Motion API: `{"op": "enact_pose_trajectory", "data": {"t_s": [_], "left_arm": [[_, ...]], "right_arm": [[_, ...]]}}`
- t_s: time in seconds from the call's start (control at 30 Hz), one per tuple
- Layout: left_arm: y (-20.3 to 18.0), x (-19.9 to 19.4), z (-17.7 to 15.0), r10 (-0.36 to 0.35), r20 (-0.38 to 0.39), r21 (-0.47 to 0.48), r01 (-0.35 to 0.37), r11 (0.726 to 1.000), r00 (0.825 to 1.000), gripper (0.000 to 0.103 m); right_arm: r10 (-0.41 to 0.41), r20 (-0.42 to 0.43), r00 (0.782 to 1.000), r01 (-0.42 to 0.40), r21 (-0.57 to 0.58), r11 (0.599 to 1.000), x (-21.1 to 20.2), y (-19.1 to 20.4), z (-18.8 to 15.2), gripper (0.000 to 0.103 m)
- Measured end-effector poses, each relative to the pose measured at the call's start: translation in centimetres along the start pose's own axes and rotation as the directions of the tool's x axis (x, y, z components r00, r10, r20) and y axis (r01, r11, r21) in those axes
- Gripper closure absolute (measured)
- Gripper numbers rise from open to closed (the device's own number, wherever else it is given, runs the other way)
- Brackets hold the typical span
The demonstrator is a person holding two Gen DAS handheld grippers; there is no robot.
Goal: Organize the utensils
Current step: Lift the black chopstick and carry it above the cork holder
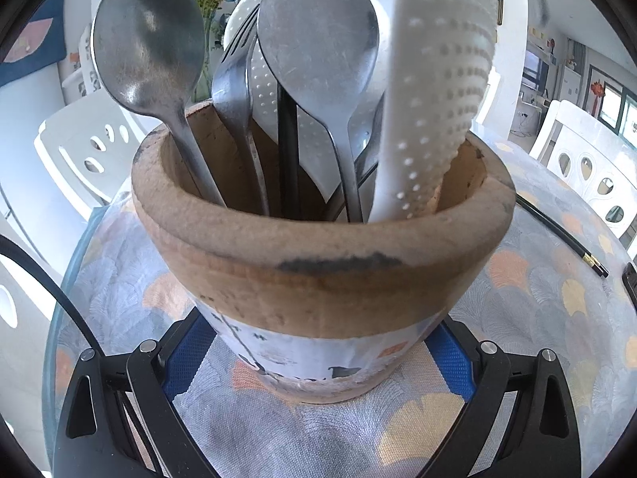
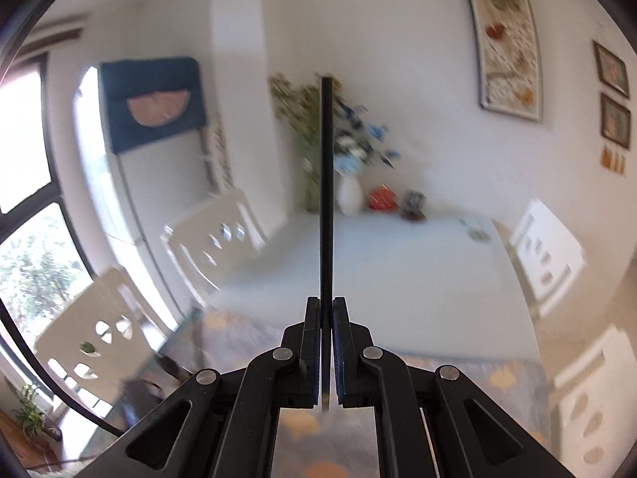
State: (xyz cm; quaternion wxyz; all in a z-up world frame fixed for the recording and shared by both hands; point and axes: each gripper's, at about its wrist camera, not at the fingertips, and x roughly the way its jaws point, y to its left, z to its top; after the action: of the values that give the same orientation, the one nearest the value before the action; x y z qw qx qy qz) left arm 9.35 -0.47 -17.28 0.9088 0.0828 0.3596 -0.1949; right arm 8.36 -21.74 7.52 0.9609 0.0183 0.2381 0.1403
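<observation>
Bright daylight; fisheye edges bend and darken; right wrist view motion-blurred.

The left wrist view looks steeply down from very near at a round terracotta utensil pot [image 1: 318, 271] on the patterned tablecloth [image 1: 537, 298]. The right wrist view sits higher, facing almost level across the room — blurred. Both share the white cut-out chairs [image 1: 91, 147] [image 2: 215, 235] and the blue wall hanging [image 2: 153, 103].
</observation>
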Motion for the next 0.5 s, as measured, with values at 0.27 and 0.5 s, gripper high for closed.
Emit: {"op": "enact_pose_trajectory", "data": {"t_s": [0.27,0.5], "left_arm": [[0.4,0.1,0.0,-0.004,-0.002,-0.003,0.004,1.0,1.0,0.006],[0.5,0.1,0.0,-0.002,0.005,-0.001,0.002,1.0,1.0,0.006]], "right_arm": [[0.131,0.061,0.99,-0.126,-0.082,0.989,-1.4,6.1,3.4,0.098],[0.194,0.053,0.98,-0.184,-0.149,0.972,0.0,10.2,2.9,0.098]]}}
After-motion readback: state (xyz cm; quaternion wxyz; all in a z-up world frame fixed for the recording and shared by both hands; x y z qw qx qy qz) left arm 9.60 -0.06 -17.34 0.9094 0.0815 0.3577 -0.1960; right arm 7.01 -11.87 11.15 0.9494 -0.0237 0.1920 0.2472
